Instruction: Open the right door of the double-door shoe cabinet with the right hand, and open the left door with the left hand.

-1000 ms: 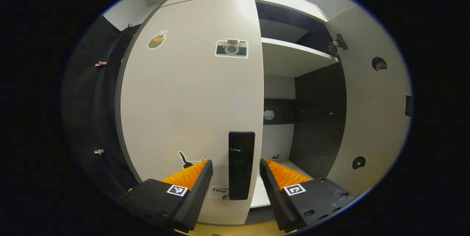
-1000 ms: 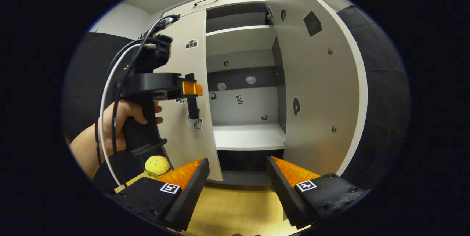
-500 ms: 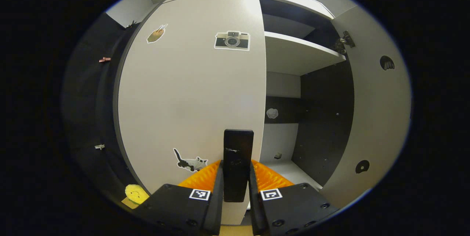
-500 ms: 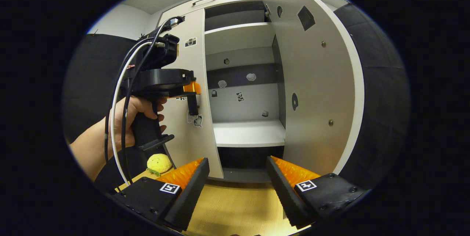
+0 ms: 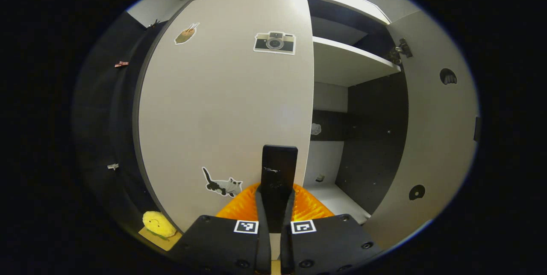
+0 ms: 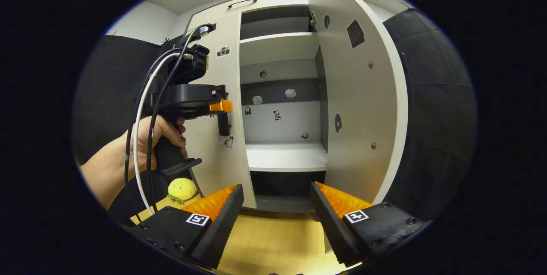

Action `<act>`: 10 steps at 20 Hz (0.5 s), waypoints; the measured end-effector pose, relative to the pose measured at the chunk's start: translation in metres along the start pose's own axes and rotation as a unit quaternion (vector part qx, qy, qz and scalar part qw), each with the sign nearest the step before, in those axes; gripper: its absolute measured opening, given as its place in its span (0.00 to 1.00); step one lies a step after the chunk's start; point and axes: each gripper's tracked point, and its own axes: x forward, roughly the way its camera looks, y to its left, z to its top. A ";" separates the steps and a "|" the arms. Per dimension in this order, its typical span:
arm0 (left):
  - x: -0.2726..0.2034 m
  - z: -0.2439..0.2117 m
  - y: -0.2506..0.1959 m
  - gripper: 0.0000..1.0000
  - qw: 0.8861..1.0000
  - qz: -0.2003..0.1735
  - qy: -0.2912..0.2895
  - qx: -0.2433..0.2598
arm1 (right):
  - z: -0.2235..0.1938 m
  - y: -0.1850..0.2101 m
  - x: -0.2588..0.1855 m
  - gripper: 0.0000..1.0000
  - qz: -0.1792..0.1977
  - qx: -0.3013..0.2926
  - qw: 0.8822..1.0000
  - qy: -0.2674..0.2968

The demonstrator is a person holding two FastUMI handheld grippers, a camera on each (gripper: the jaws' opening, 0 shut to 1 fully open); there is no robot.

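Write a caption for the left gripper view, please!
Left gripper shut on the left door's handle, right door open.

No readable text, brand or number stands on anything in either view.

I see my left claw (image 5: 275, 206) as two black blocks, each carrying a small square black-and-white marker and dark round screws, with ridged inner faces. My right claw (image 6: 277, 206) has the same black blocks, markers and screws, its ridged faces tapering to wedges. Farther off in the right gripper view, the left claw (image 6: 223, 114) has a black pistol grip, white and black cables (image 6: 143, 108) looping down, and a bare hand (image 6: 147, 140) without a sleeve.
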 end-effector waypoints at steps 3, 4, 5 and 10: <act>-0.023 -0.001 0.004 0.14 1.000 -0.011 -0.004 -0.015 | 0.003 0.002 -0.007 0.98 -0.009 -0.008 1.000 -0.005; -0.032 -0.003 0.005 0.13 1.000 -0.017 -0.005 -0.013 | 0.005 0.004 -0.010 0.98 -0.014 -0.009 1.000 -0.008; -0.040 -0.004 0.008 0.14 1.000 -0.022 -0.003 -0.012 | 0.007 0.006 -0.012 0.98 -0.019 -0.008 1.000 -0.010; -0.083 -0.003 0.025 0.13 0.999 -0.042 -0.003 -0.010 | 0.011 0.019 -0.018 0.98 -0.035 -0.004 0.999 -0.013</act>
